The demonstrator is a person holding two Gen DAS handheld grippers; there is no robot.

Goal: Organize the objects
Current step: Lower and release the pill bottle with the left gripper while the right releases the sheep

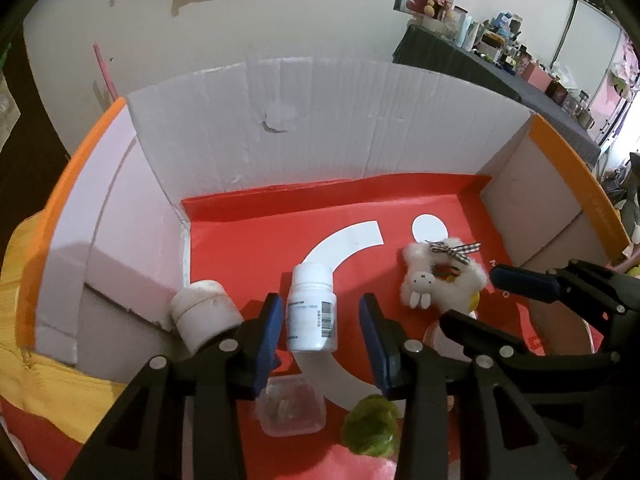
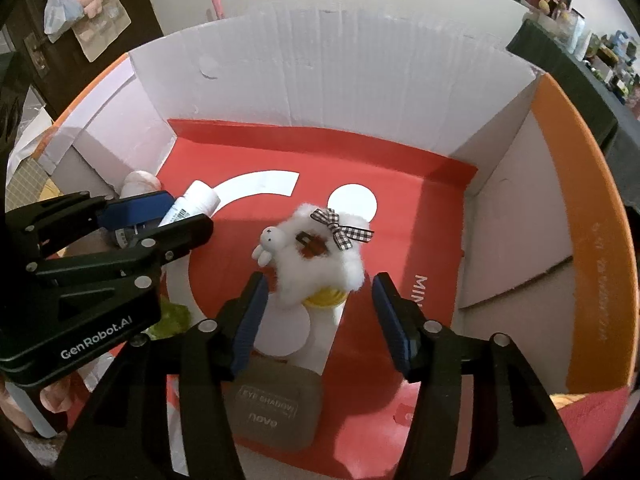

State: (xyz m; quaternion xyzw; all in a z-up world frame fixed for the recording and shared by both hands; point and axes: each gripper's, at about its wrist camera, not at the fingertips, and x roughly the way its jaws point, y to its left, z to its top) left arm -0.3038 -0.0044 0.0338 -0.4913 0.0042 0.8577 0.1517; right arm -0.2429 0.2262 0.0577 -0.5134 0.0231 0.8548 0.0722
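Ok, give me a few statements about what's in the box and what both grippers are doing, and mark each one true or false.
1. The left gripper is open with the white pill bottle lying between its fingers. True.
2. The white pill bottle stands upright. False: it lies on its side on the red box floor.
3. The right gripper is shut on the fluffy white plush charm. False: it is open, with the charm lying ahead between its fingers.
4. The plush charm carries a checked bow. True.
5. The grey eyeshadow case lies against the box's far wall. False: it lies at the near end, under the right gripper.
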